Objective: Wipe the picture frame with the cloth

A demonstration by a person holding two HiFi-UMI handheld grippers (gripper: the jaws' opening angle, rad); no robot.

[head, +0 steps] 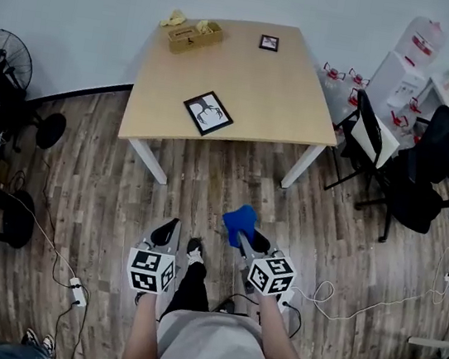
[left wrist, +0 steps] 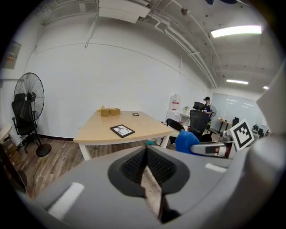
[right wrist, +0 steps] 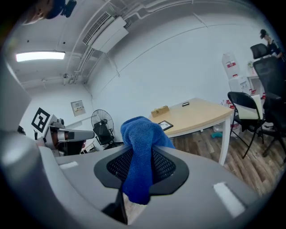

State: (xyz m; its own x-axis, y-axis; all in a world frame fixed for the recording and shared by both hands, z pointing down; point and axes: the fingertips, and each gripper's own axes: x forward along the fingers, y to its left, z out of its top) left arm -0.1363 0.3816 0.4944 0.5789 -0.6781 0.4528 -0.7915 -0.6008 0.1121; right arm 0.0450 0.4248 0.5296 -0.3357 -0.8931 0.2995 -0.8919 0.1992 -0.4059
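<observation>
the right gripper (head: 247, 240) is clamped on the blue cloth (head: 239, 219); in the right gripper view the cloth is pinched between the two ribbed pads, bunching above them and hanging a little below. the left gripper (head: 165, 229) has its jaws drawn together with nothing between them. both are held low over the wood floor (head: 104, 198), well apart from the table (head: 292, 93). the picture frame (head: 208, 114) lies flat on the tabletop near the front edge, turned at an angle, untouched. a smaller dark frame (head: 268, 43) lies at the far side. a shallow wooden box (head: 194, 36) sits at the far left corner; pale yellow bits (head: 204, 26) show at its top edge, and whether they lie inside it or just beside it cannot be told.
</observation>
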